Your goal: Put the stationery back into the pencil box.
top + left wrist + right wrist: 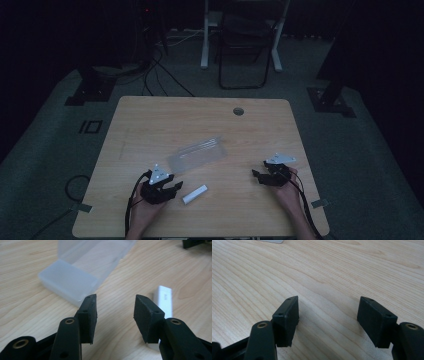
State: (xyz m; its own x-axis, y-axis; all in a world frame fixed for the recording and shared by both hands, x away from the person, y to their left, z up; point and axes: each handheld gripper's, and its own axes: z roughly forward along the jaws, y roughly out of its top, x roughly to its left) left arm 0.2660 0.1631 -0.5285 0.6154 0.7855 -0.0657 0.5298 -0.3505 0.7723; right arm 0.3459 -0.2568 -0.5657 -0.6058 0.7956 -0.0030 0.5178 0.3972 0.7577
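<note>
Your left gripper (pixel 115 315) gapes empty, the small white rectangular block (pixel 194 194) just right of it on the desk (pixel 150 120); centre the jaws before closing. Your right gripper (pixel 328 320) rests wide apart.

My 2 grippers, the left gripper (pixel 115 315) and the right gripper (pixel 328 320), are showing matt black plastic jaws with brass-coloured rivets. The table (pixel 150 120) is showing pale, smooth wood grain. The open case (pixel 72 280) is looking like frosted translucent plastic; the small white block (pixel 163 300) is looking smooth and matt.
</note>
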